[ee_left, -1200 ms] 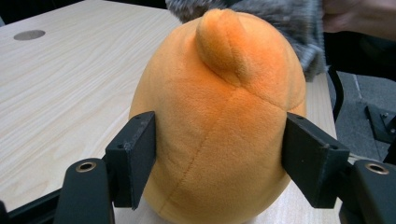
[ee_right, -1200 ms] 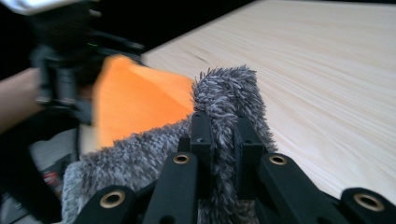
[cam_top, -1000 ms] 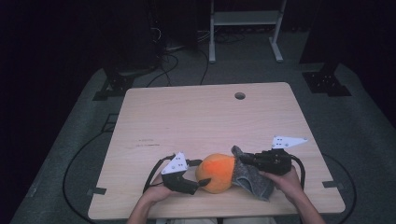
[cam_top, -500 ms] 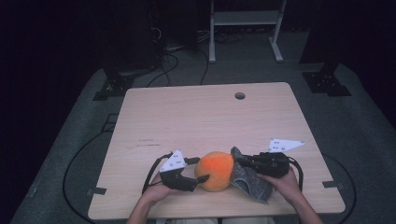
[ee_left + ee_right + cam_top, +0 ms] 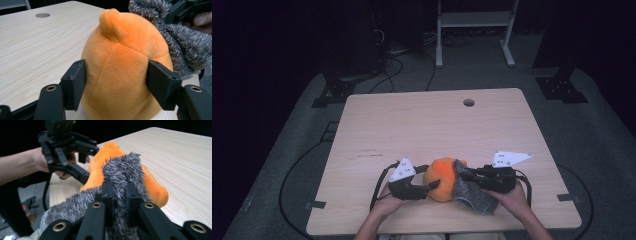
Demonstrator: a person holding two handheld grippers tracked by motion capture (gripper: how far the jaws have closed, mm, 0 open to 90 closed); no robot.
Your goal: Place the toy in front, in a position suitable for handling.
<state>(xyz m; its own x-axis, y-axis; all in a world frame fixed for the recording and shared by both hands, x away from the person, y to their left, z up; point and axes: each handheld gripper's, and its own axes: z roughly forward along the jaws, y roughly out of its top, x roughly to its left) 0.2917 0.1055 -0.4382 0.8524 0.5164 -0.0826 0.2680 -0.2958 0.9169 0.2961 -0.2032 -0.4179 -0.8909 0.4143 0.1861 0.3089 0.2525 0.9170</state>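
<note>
With its jaws just closing, the left tool [image 5: 116, 82] should squeeze the round orange plush toy [image 5: 125, 67] evenly at lower centre of the frame while the right tool [image 5: 119, 192], clamped on the fuzzy grey fabric cover [image 5: 122, 170], works it on.

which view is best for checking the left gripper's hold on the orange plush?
The left gripper view: the orange plush sits close up between both black jaws, whose pads touch its sides. The high view shows it small, between the two grippers. The right gripper view shows it partly behind the grey fuzzy cloth.
</note>
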